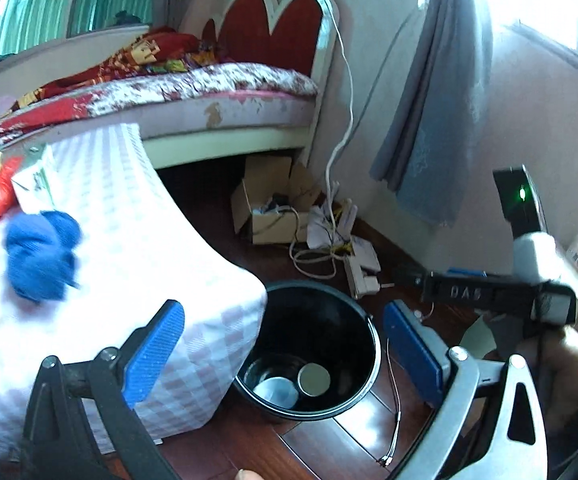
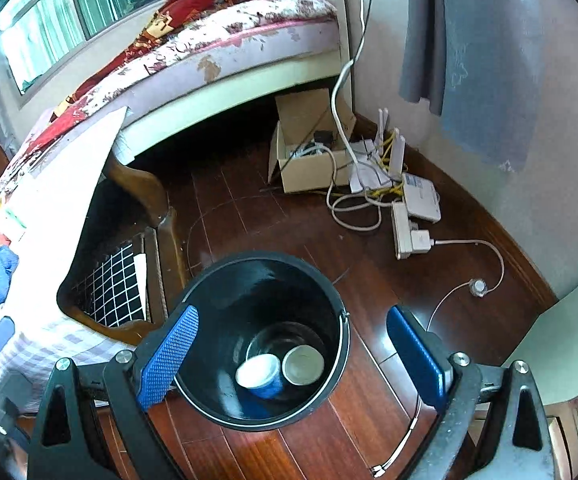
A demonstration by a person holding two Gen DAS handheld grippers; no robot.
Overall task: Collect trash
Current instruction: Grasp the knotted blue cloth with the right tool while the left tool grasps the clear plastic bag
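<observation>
Down in the black bin, on the floor beside the cloth-covered table, lie a paper cup and a can. Above it, both the right gripper and left gripper are spread apart, empty.

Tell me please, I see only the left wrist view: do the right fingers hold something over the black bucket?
Observer: No. The right gripper is open and empty; its blue fingers frame the black bucket.
Operator: What is the pale round thing inside?
Observer: A paper cup, blue outside, lying on its side beside a round metal tin.
Operator: Is anything under the table?
Observer: Yes, a wooden chair with a black grid-pattern cushion stands under the table.
</observation>
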